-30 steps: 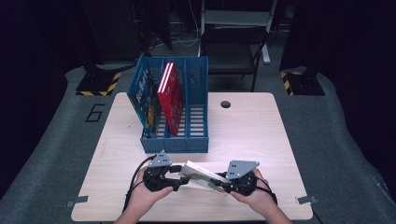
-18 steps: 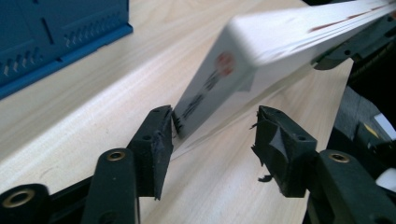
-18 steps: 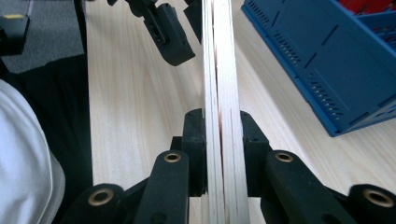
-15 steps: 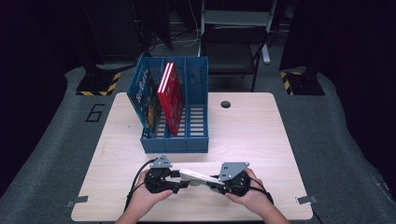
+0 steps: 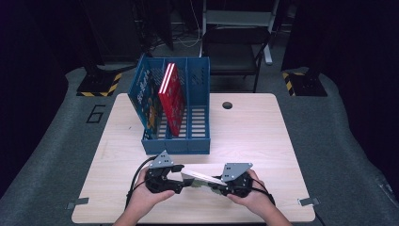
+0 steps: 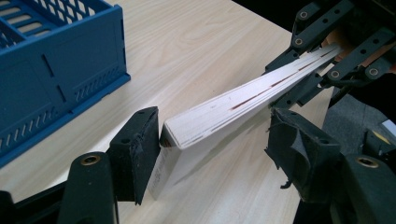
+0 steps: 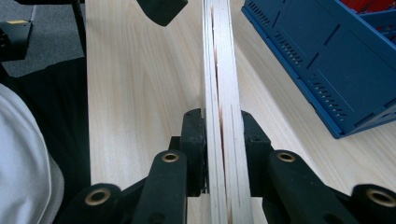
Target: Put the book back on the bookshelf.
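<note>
A thin, pale-edged book hangs just above the table's near edge, between my two hands. My right gripper is shut on its right end; in the right gripper view both pads press flat on the book. My left gripper stands open around the other end, its jaws having just been opening. In the left gripper view the book lies between them: its corner is at the left pad and the right pad stands clear. The right gripper shows beyond.
A blue file rack stands at mid-table behind the hands, with a red book upright in it and a blue picture book leaning at its left. A dark round hole sits in the tabletop. Bare wood lies to the right.
The book has come down from a steeper slant to nearly level between the hands. The left gripper's jaws have widened off the book's end. The right gripper keeps its grip.
</note>
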Motion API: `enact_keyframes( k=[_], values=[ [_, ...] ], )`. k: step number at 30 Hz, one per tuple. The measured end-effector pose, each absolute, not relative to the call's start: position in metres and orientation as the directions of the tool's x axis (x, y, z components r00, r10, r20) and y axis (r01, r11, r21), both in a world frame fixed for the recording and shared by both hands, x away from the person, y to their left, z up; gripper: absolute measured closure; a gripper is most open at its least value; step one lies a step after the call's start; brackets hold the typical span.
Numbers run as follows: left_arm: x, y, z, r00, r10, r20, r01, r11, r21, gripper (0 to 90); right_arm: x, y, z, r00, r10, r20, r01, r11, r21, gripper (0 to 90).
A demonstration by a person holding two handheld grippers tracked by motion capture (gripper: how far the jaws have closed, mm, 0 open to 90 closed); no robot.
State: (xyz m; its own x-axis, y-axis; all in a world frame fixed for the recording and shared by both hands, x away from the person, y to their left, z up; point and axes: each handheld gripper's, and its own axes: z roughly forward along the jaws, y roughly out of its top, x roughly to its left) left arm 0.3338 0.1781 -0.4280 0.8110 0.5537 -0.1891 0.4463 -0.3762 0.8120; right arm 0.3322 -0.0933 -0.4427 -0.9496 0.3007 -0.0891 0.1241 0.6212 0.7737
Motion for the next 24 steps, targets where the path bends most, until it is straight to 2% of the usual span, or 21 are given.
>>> enact_keyframes(
  k=[10, 24],
  values=[
    [0.341, 0.166, -0.428, 0.834, 0.532, -0.146, 0.411, -0.421, 0.809, 29.4, 0.329, -0.102, -0.444, -0.935, 0.345, -0.082, 0.151, 0.596, 0.789, 66.6],
    [0.354, 0.157, -0.428, 0.857, 0.485, -0.175, 0.405, -0.422, 0.811, 30.6, 0.319, -0.136, -0.454, -0.900, 0.435, -0.037, 0.244, 0.571, 0.784, 63.1]
  ],
)
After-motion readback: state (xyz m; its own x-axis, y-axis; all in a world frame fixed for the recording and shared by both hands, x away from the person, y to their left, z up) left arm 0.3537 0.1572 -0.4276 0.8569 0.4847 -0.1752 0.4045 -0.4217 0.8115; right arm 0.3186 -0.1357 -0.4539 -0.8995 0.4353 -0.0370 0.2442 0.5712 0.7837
